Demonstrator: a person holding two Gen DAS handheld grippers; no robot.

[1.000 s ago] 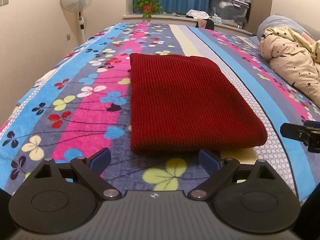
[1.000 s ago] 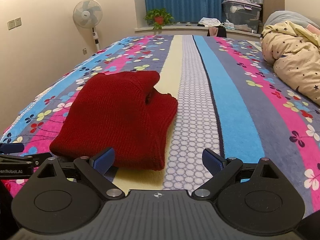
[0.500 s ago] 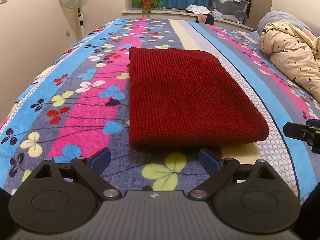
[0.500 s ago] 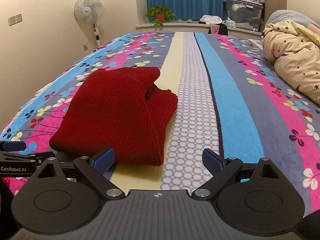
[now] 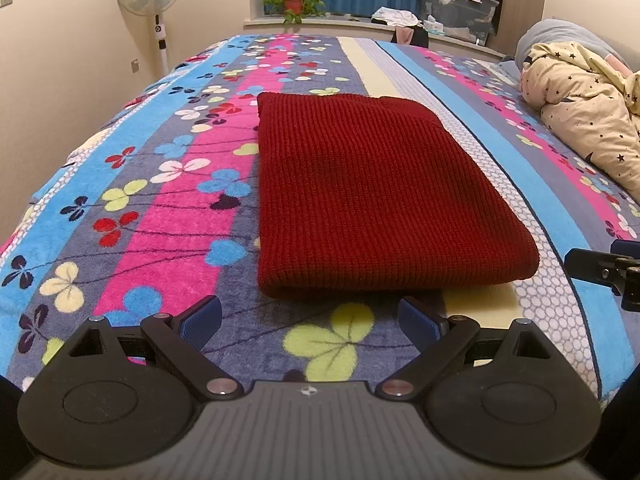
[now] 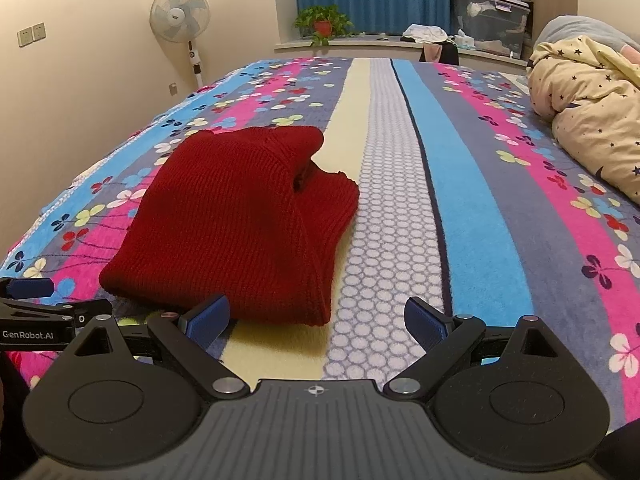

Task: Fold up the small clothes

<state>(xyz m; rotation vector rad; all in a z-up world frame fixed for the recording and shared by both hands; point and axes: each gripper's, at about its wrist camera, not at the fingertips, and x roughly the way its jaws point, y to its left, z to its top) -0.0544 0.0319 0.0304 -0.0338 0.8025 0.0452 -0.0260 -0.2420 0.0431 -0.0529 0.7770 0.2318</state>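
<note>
The dark red knit sweater lies folded into a thick rectangle on the striped floral blanket, across its pink, grey and cream stripes. Both tools are near the sweater's closest edge and touch nothing. The left gripper has its jaws spread wide and empty, just short of that edge; the right gripper is equally wide and empty, off the sweater's near right corner.

The fold looks close to finished, so the step in hand is probably a last tidy or a further halving. To do it well, each gripper should pinch all the layers at a near corner, not just the top one, and both should lift together so the bundle does not slide apart.

The left wrist view shows a smooth top and a neat rounded front edge. Only the right wrist view shows the sweater's right side, where the layers gape and a lower flap juts out toward the cream stripe. That loose side needs tucking first.
</note>
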